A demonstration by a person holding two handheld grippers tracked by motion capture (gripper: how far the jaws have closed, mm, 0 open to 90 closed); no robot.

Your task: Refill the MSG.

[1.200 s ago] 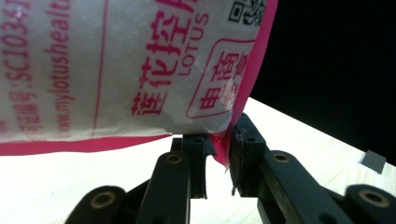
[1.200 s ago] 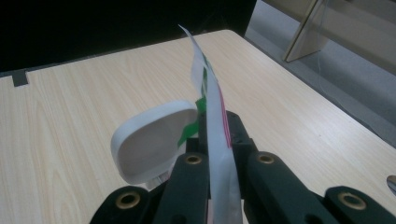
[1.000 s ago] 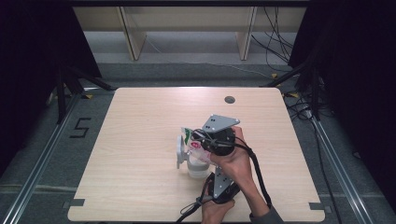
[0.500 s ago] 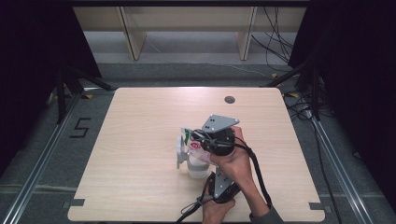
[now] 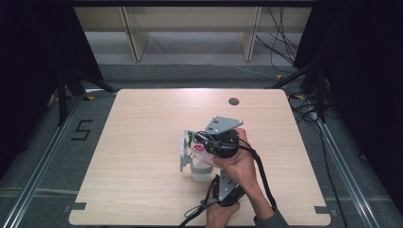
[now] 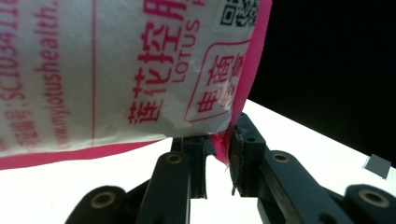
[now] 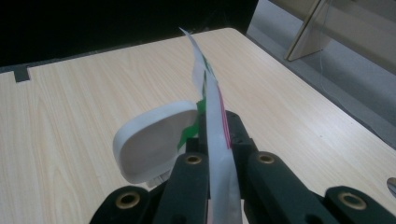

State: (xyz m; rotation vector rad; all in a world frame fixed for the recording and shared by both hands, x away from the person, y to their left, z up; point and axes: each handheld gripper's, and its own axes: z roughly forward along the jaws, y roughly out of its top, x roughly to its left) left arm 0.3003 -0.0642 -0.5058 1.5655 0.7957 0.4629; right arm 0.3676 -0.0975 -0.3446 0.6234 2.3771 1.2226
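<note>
A white sachet (image 5: 196, 145) with a pink edge, red print and green trim hangs over a small white tub (image 5: 199, 172) whose lid (image 5: 182, 155) stands open. My right gripper (image 5: 205, 146), under its grey plate, is shut on the sachet (image 7: 211, 98), which stands edge-on between the jaws beside the white lid (image 7: 152, 140). My left gripper (image 5: 212, 167) reaches up from below. Its jaws (image 6: 219, 151) are closed on the sachet's (image 6: 116, 70) pink lower corner. Both grippers sit close together at the near middle of the table.
The light wooden table (image 5: 142, 123) has a round cable hole (image 5: 233, 101) near its far edge. Shelf legs and loose cables lie on the floor behind it. Dark curtains flank both sides, and metal rails run along the floor.
</note>
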